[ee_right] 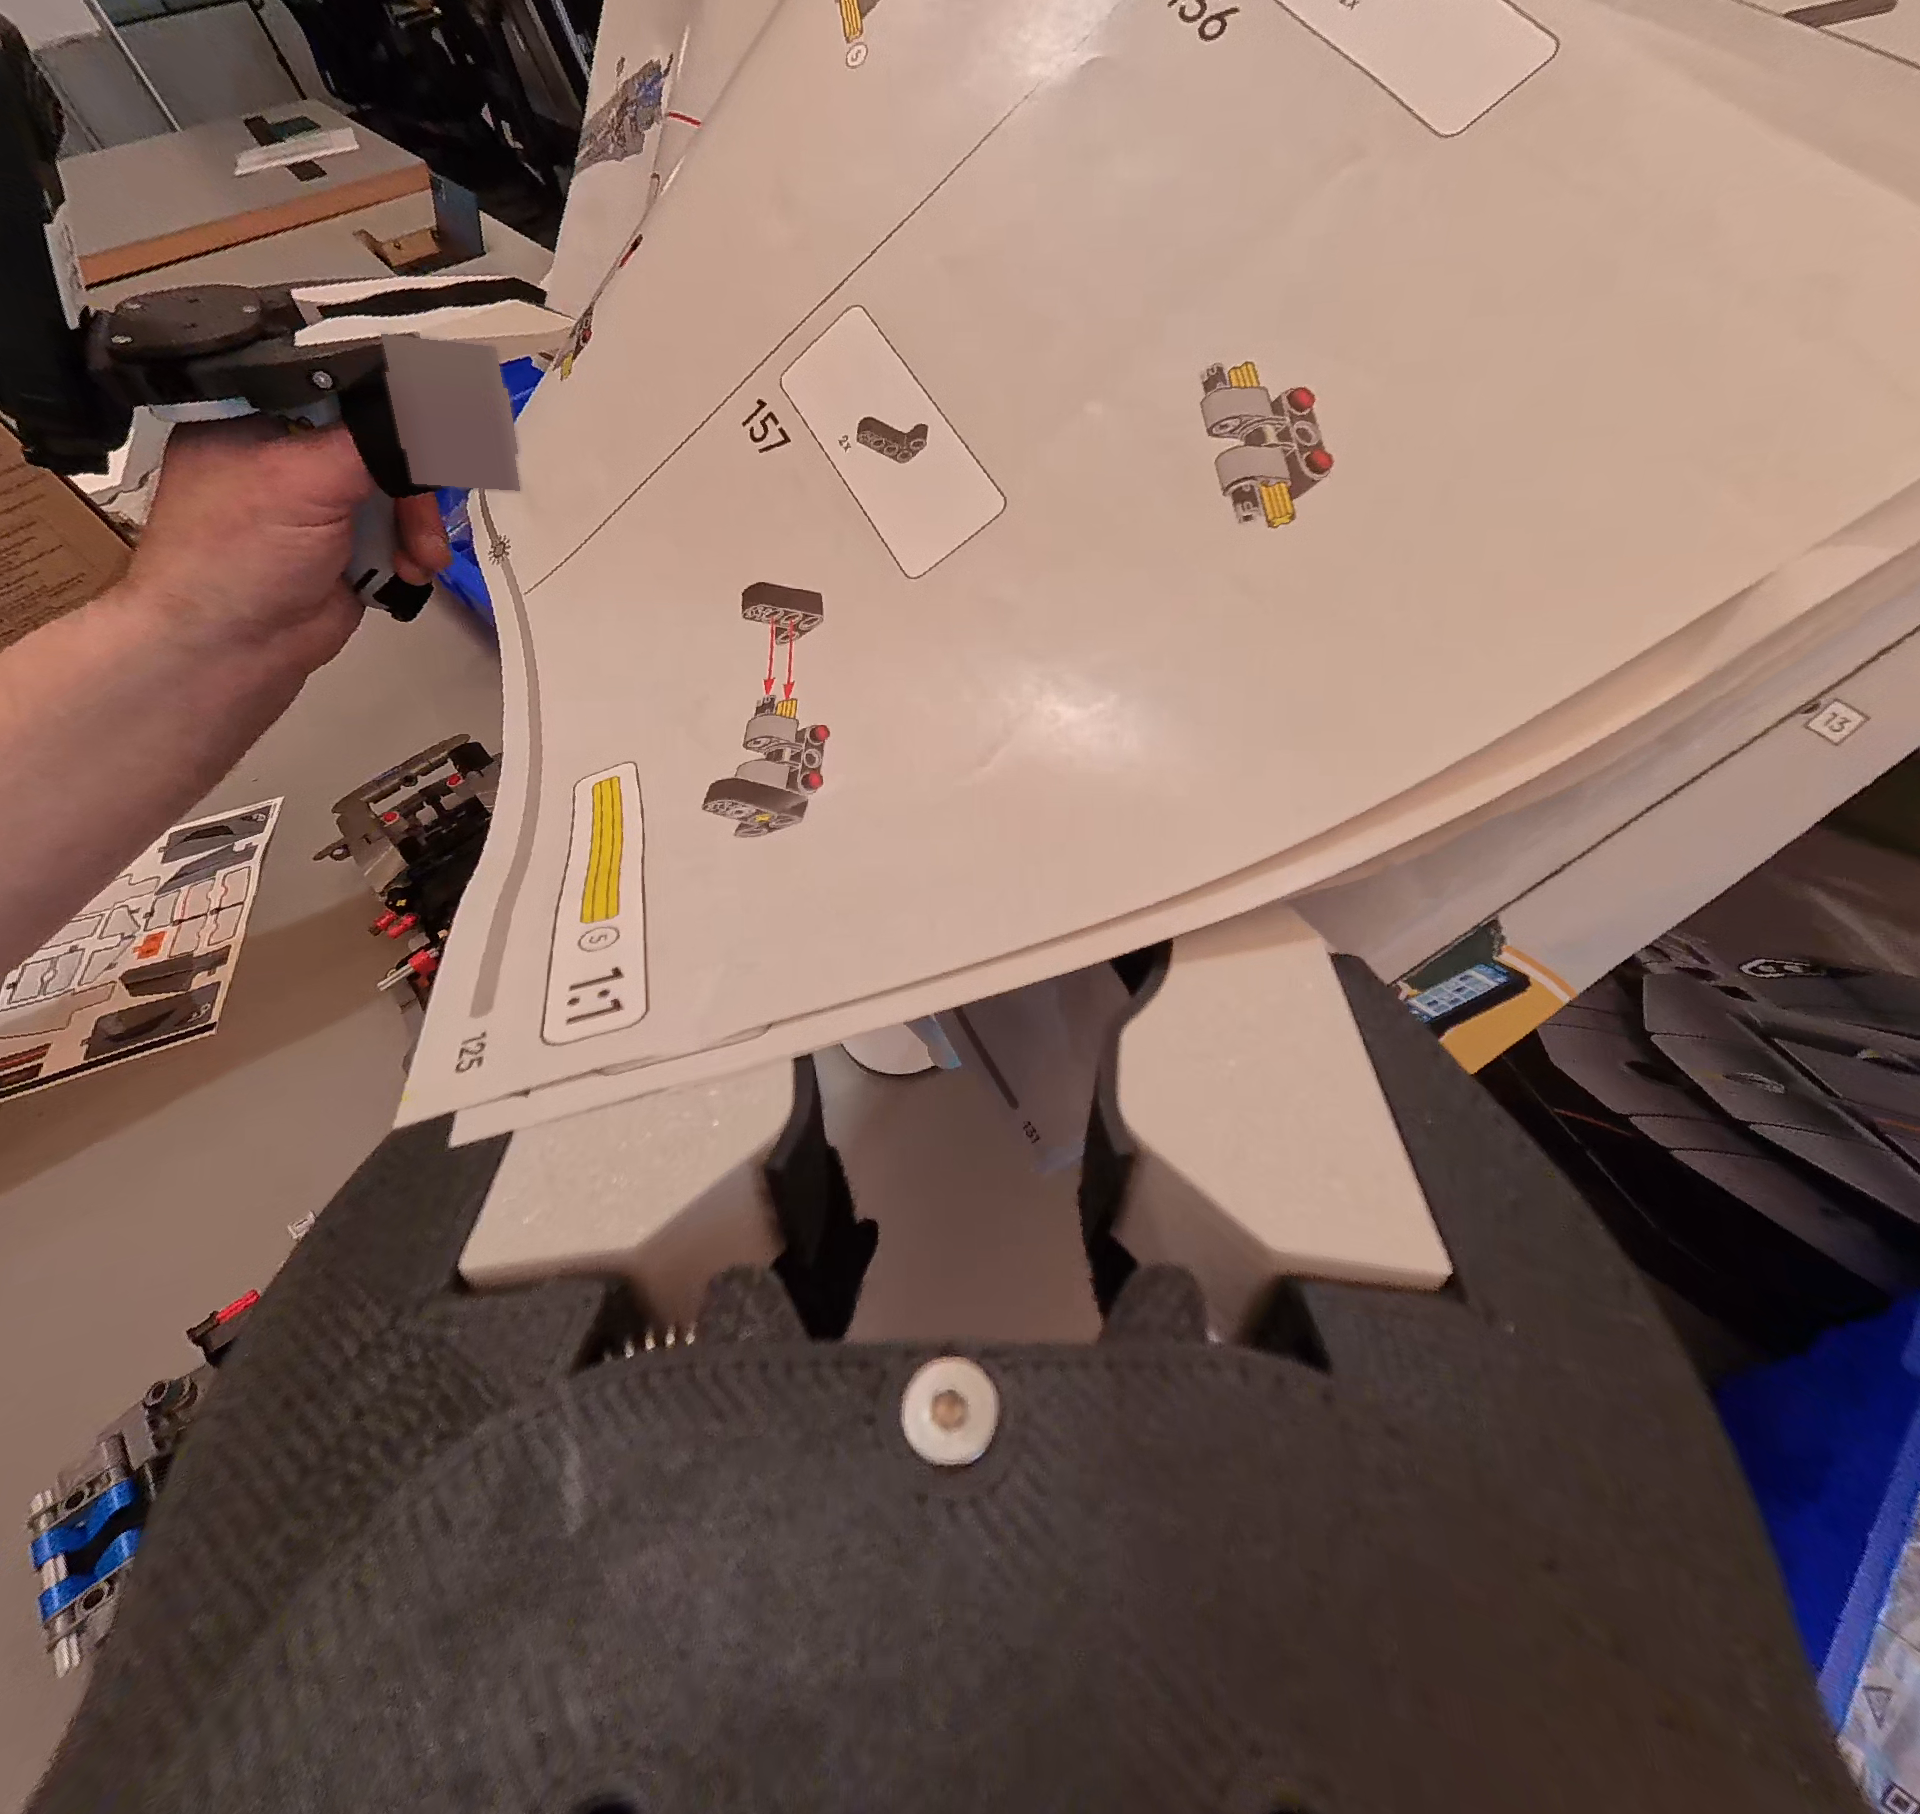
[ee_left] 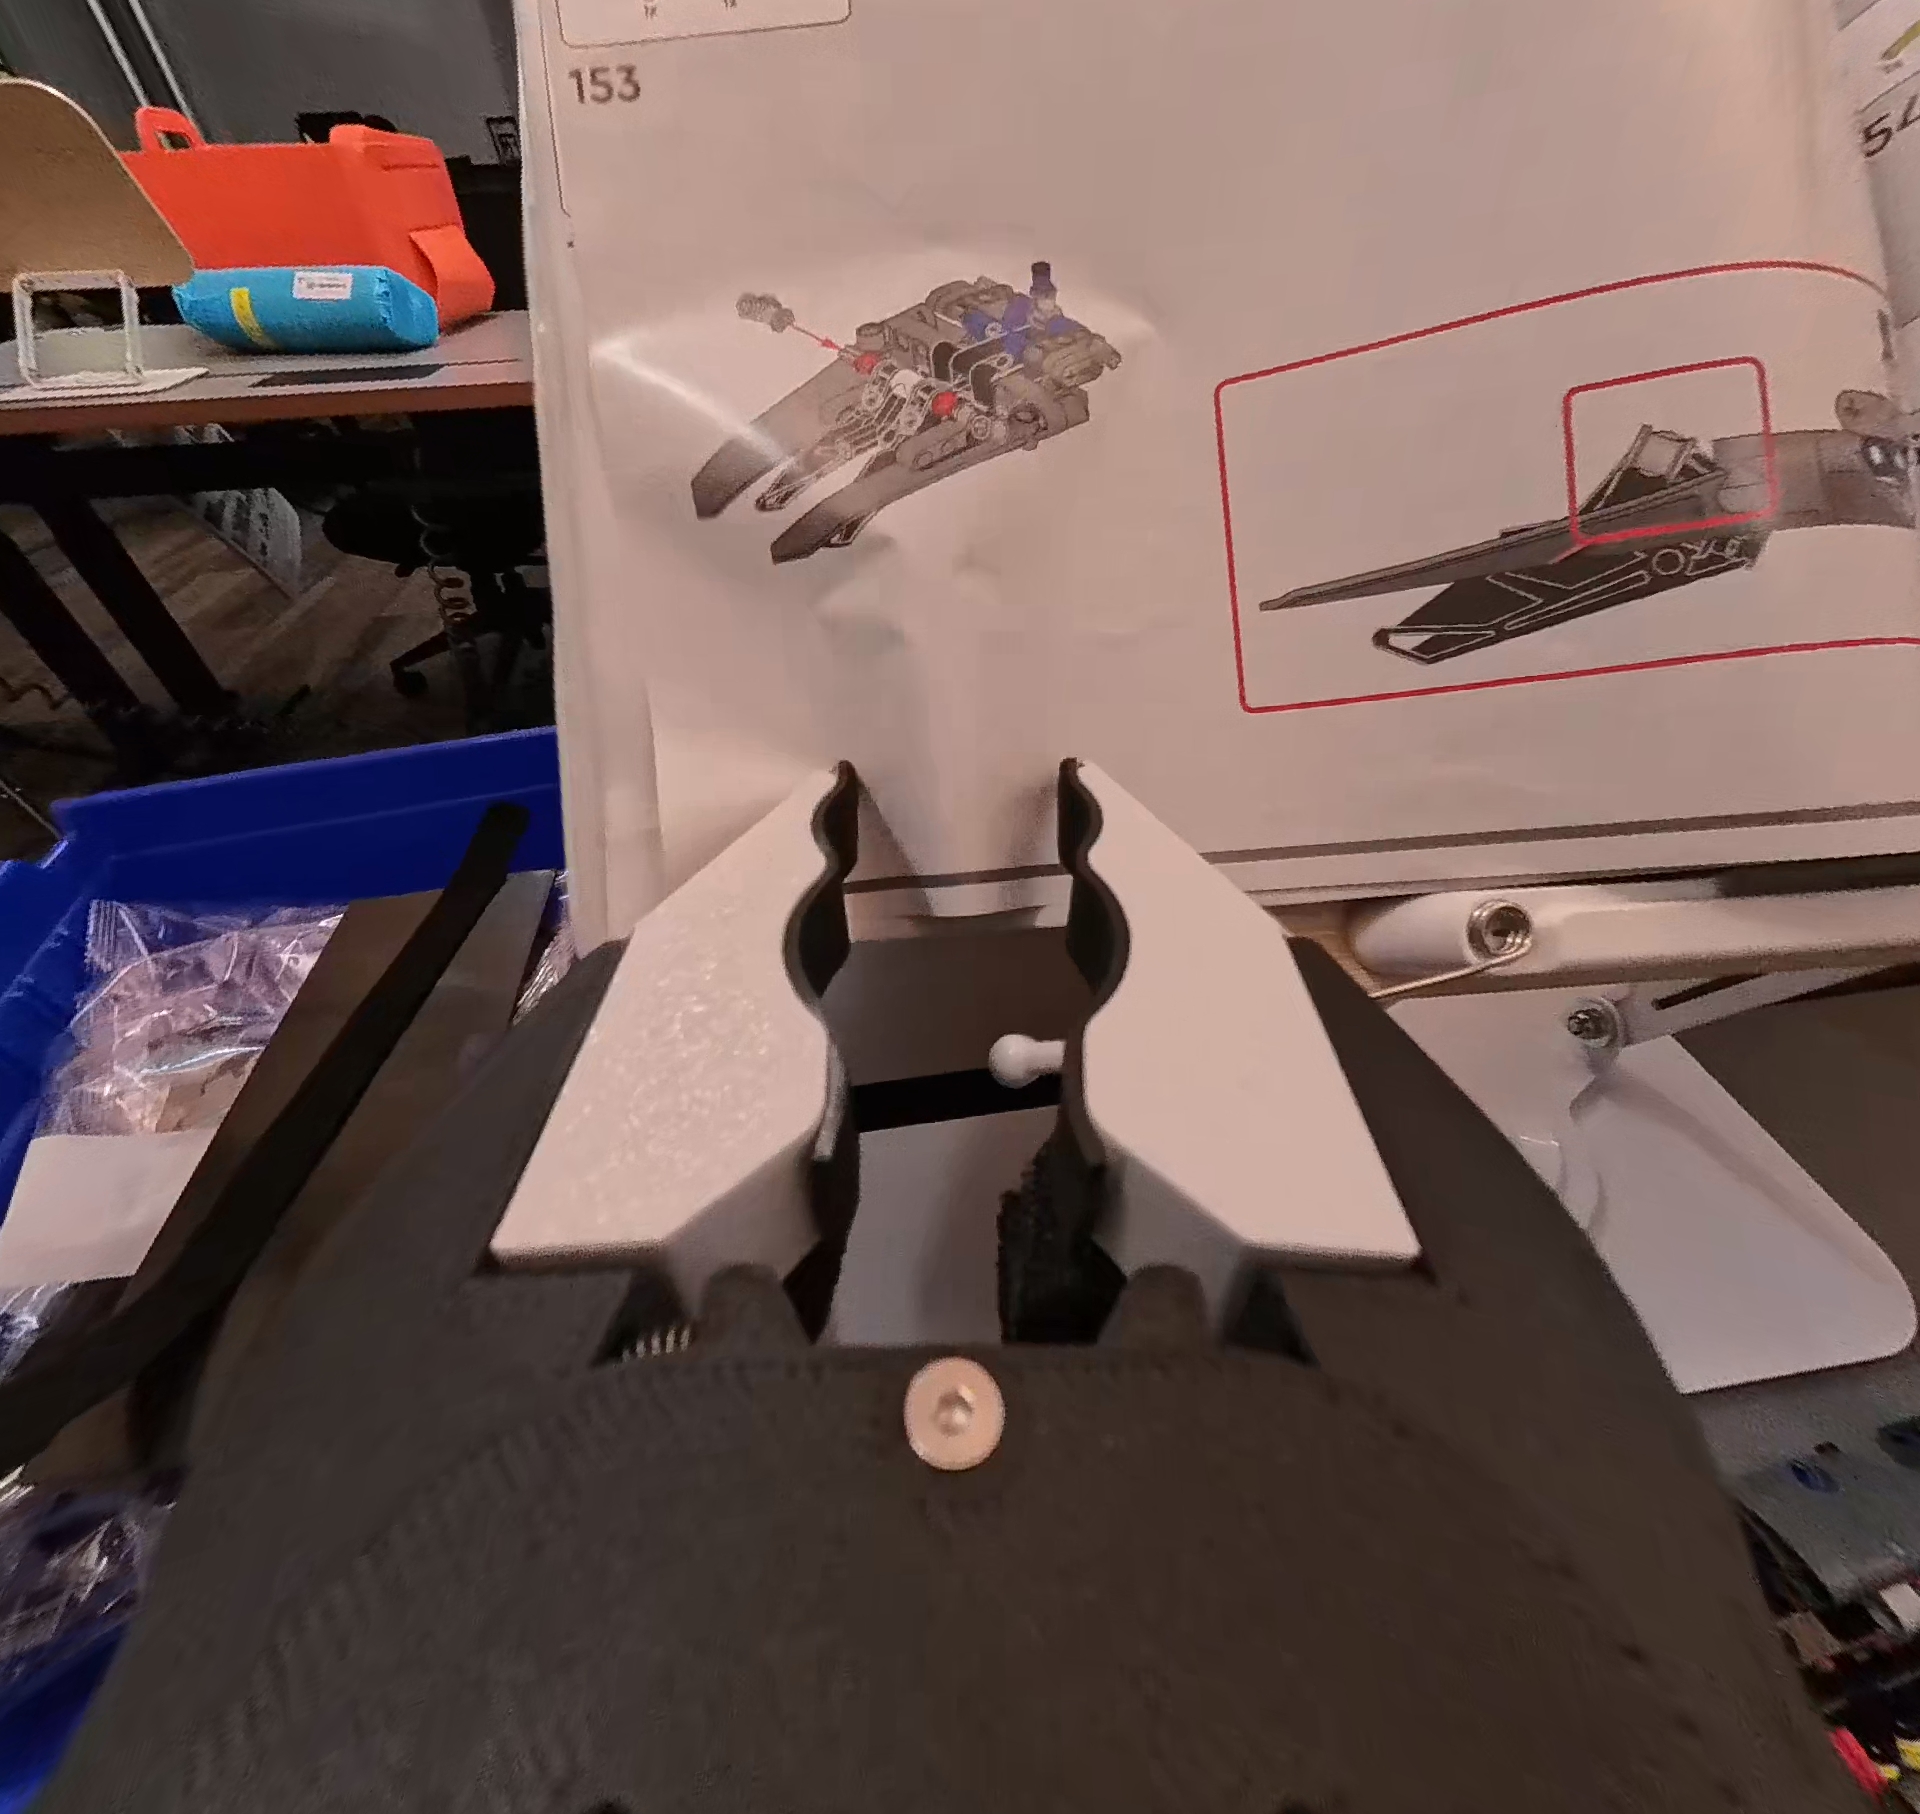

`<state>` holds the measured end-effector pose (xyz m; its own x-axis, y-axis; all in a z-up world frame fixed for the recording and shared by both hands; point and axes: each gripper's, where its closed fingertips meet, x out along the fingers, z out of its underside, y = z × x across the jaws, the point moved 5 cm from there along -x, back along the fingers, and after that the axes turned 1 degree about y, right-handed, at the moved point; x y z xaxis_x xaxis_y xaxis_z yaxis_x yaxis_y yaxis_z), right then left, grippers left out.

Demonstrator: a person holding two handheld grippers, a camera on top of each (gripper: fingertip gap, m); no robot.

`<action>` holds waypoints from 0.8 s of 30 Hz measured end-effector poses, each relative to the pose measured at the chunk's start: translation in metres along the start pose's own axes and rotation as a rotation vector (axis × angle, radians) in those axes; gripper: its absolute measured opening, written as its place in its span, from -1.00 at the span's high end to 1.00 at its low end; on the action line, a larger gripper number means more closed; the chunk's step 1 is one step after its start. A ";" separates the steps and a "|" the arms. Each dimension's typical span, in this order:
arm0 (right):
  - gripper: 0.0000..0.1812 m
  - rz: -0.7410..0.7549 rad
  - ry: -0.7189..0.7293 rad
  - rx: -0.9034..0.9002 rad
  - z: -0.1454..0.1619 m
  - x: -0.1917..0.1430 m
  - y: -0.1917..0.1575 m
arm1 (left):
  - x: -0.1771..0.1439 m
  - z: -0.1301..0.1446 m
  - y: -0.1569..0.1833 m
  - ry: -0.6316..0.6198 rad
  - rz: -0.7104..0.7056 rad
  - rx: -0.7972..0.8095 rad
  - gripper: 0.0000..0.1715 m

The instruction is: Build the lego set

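The instruction booklet (ee_left: 1143, 414) stands open on a white stand (ee_left: 1662, 1193) right in front of my left gripper (ee_left: 956, 788), which is open and empty, its tips close to the page's lower edge. In the right wrist view the booklet's pages (ee_right: 1091, 569) curl up and over my right gripper (ee_right: 966, 1047). Its jaws stand apart and its fingertips are hidden under the pages. My left gripper (ee_right: 416, 393) also shows there, held in a hand at the booklet's left edge. A partly built dark lego model (ee_right: 416, 829) lies on the table beneath the pages.
A blue bin (ee_left: 260, 829) with bagged parts sits at my left. A sticker sheet (ee_right: 135, 943) lies on the table. A small grey and blue lego assembly (ee_right: 94, 1546) is at the lower left. Dark lego panels (ee_right: 1714, 1068) and another blue bin (ee_right: 1818, 1452) are at the right. About 35 cm separates my left fingertips from my right.
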<state>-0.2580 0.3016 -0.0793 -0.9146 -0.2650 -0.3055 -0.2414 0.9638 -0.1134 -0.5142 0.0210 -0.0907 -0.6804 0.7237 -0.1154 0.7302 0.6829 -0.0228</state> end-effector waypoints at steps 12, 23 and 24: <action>0.41 0.000 0.009 -0.001 -0.002 -0.004 0.000 | 0.002 -0.005 0.004 0.010 0.006 0.010 0.80; 0.40 -0.002 0.010 0.003 0.000 -0.005 0.002 | 0.001 -0.008 0.009 0.031 0.010 0.011 0.88; 0.40 -0.002 0.010 0.003 0.000 -0.005 0.002 | 0.001 -0.008 0.009 0.033 0.010 0.011 0.88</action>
<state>-0.2536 0.3045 -0.0780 -0.9171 -0.2669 -0.2962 -0.2426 0.9631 -0.1167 -0.5084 0.0289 -0.0828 -0.6749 0.7333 -0.0829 0.7373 0.6748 -0.0328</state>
